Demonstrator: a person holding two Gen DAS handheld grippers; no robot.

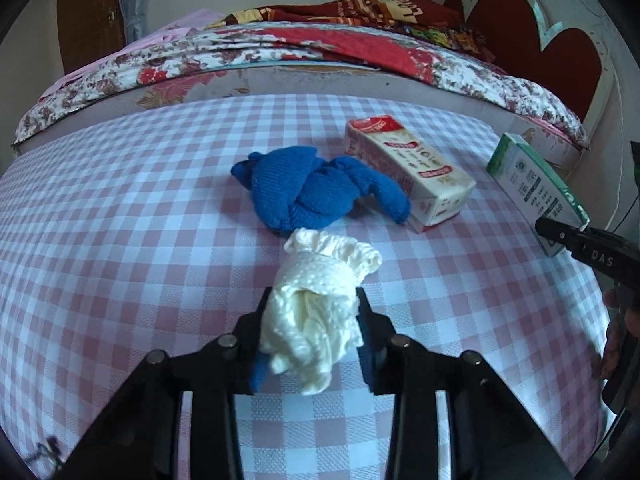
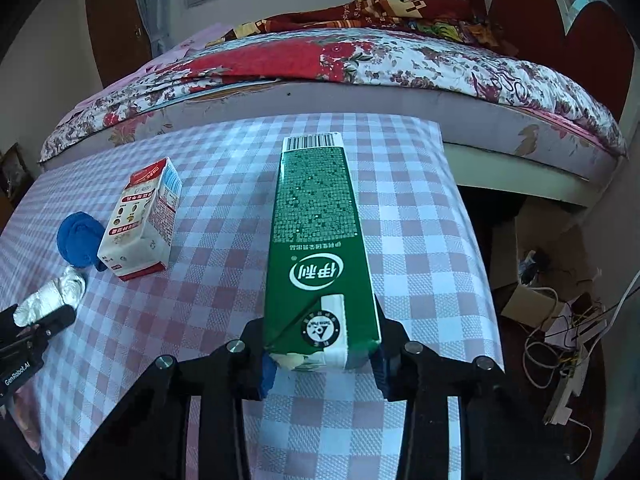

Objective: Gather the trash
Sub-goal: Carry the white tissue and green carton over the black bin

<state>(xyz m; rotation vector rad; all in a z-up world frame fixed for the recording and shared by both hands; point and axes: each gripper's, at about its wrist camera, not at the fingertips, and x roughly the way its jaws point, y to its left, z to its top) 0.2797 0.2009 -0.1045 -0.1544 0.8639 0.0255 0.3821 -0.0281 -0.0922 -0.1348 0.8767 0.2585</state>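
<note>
My left gripper (image 1: pixel 314 300) is shut on a crumpled white paper towel (image 1: pixel 320 280) that lies on the pink checked tablecloth (image 1: pixel 120 240). Just beyond it sits a knotted blue cloth (image 1: pixel 312 188), touching a red and white carton (image 1: pixel 408 168) that lies on its side. My right gripper (image 2: pixel 320 332) is shut on the near end of a green milk carton (image 2: pixel 316 232), which lies lengthwise away from me. In the left wrist view the green carton (image 1: pixel 532 180) shows at the right with the right gripper's finger against it. The paper towel (image 2: pixel 52 296), blue cloth (image 2: pixel 80 240) and red carton (image 2: pixel 140 220) appear at the left of the right wrist view.
A bed with a floral quilt (image 1: pixel 280 48) runs along the table's far edge, with a red heart-shaped headboard (image 1: pixel 560 52) to the right. Past the table's right edge, cardboard and tangled cables (image 2: pixel 560 320) lie on the floor.
</note>
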